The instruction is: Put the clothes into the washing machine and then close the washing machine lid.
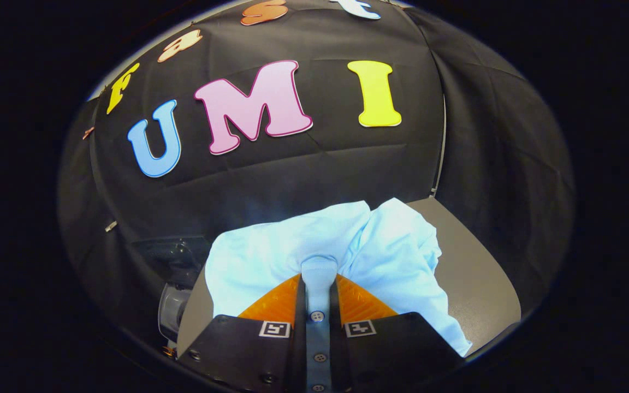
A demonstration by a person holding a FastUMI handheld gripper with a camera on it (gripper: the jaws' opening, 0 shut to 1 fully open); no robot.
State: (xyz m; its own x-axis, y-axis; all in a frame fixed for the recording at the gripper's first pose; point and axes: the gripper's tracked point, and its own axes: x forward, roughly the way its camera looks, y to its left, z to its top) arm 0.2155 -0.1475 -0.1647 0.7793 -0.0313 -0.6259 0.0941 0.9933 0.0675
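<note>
— Looking along the gripper [318,305], what is it holding?

— Its two fingers are drawn narrow and pinch a pale blue shirt [391,256] by its button placket [317,322], a darker blue strip with small round buttons running down between them. Both fingers press on that strip. The rest of the shirt billows just ahead of the fingers in soft, rounded folds, and one loose part trails down beside the right finger.

— Where is it in the room?

— It looks lifted above a smooth grey table [478,273], with black cloth walls beyond. To the left, lower down, sits a small washing machine [175,289]: I can make out a clear, glossy lid or window and a pale rounded body, mostly hidden by the shirt and the table edge.

— So how far along is the job?

— Early, I judge. The shirt is gripped but not in the machine. Carrying it over, dropping it in, and closing the lid all remain. Whether the lid stands open, I cannot tell.

— What does the fabric look like?

— Thin, matte, limp cotton-like knit.
</note>
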